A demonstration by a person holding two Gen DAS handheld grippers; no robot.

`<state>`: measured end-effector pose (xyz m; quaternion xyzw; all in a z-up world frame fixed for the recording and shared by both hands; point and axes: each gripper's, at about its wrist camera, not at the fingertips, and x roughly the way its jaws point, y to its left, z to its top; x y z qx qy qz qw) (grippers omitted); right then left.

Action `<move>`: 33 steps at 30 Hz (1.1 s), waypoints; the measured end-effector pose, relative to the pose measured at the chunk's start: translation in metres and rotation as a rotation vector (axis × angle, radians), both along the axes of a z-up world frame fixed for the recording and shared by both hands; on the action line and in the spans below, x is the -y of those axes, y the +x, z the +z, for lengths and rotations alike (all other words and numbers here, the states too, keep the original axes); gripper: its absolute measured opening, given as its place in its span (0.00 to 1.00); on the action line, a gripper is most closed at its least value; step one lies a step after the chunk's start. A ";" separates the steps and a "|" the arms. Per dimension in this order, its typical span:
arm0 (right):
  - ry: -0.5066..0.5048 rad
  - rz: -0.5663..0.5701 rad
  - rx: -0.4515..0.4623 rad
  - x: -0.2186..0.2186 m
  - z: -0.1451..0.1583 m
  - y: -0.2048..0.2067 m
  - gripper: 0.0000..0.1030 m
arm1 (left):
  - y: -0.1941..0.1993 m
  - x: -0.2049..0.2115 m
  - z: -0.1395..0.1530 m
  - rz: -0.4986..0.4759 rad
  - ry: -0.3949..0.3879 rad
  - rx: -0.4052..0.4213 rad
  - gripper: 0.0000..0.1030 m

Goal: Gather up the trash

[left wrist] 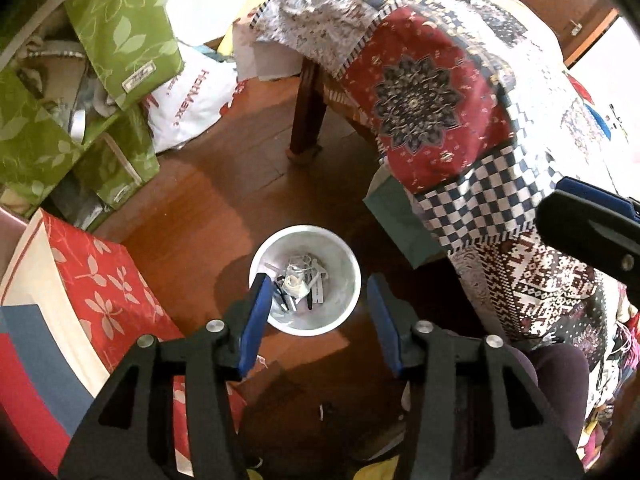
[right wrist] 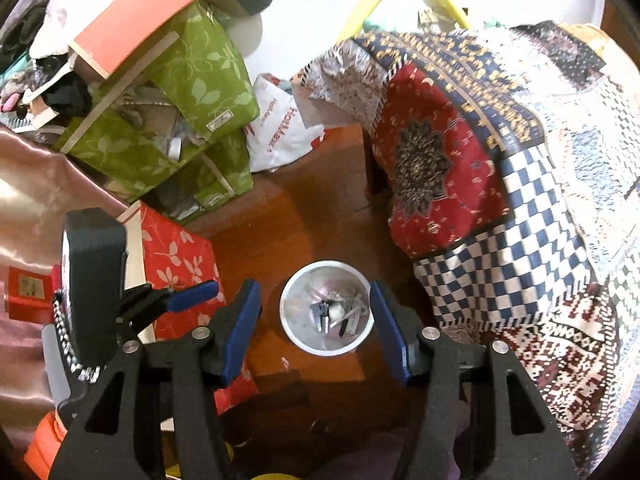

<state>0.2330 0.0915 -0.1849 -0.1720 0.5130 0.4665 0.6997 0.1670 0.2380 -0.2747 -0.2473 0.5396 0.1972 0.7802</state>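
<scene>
While above white bin (left wrist: 306,280) | left claw (left wrist: 316,292), right claw (right wrist: 316,300) parted (empty) | floor (left wrist: 224,184) clear around rim

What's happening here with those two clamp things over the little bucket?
A person is collecting trash with a hand-held gripper in each hand. Both the left gripper and the right gripper hang over a white bin on the wooden floor, jaws open and empty. Scraps already lie in the bin. A patterned quilt hangs beside it.

bin (left wrist: 352,280) flanked by boxes (left wrist: 100,300), draped table (left wrist: 440,120)
</scene>
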 end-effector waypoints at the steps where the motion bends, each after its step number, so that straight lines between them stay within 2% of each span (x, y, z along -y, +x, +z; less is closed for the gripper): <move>1: 0.012 0.000 0.014 0.005 0.005 -0.002 0.51 | -0.002 0.003 0.007 -0.004 0.013 0.011 0.47; 5: 0.067 0.001 0.076 0.027 0.031 -0.012 0.51 | -0.009 0.015 0.038 -0.018 0.075 0.057 0.47; 14: 0.212 -0.085 0.224 0.096 0.098 -0.042 0.51 | -0.041 0.061 0.137 -0.067 0.203 0.260 0.47; 23: 0.374 -0.275 0.349 0.183 0.162 -0.082 0.51 | -0.082 0.124 0.231 -0.123 0.303 0.496 0.47; 28: 0.468 -0.403 0.445 0.230 0.194 -0.116 0.51 | -0.107 0.161 0.266 -0.186 0.316 0.604 0.47; 33: 0.532 -0.535 0.549 0.263 0.211 -0.151 0.51 | -0.137 0.197 0.287 -0.243 0.370 0.694 0.47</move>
